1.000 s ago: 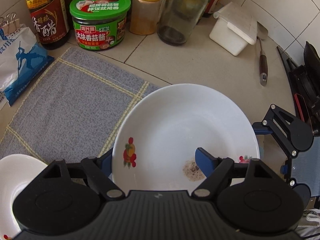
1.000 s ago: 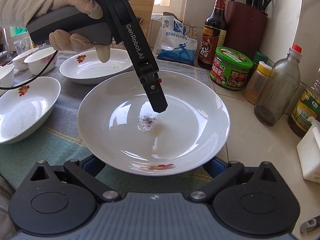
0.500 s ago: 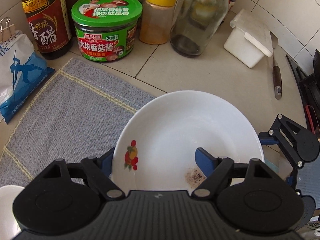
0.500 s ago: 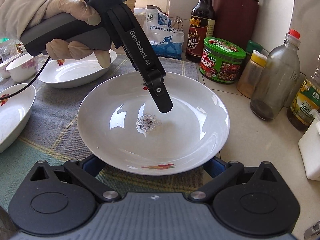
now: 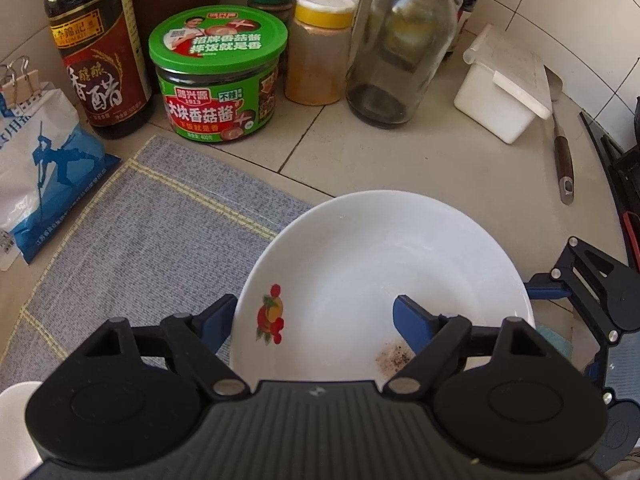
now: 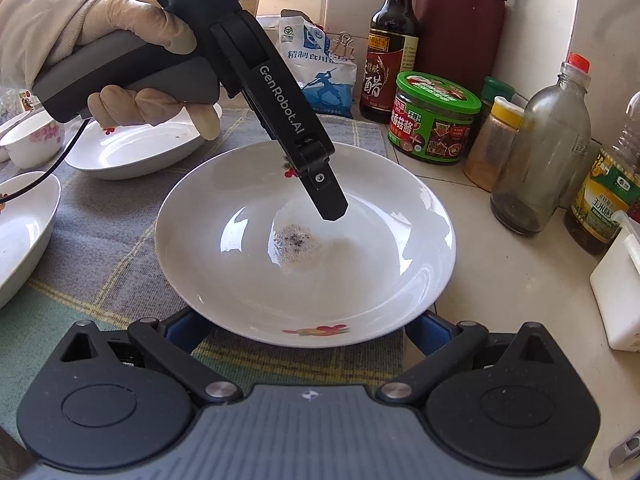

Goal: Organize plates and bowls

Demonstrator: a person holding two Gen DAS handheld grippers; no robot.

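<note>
Each camera sits just behind its own claw, looking steeply down along the fingers at close range. The left view faces the tiled back wall over the white plate [image 5: 380, 280]; the right view crosses the same plate [image 6: 304, 248] from its near rim. Both share the plate, the green-lidded jar [image 5: 218, 76] [image 6: 436, 120] and the vinegar bottle [image 5: 100, 60] [image 6: 390, 52] beyond it.
</note>
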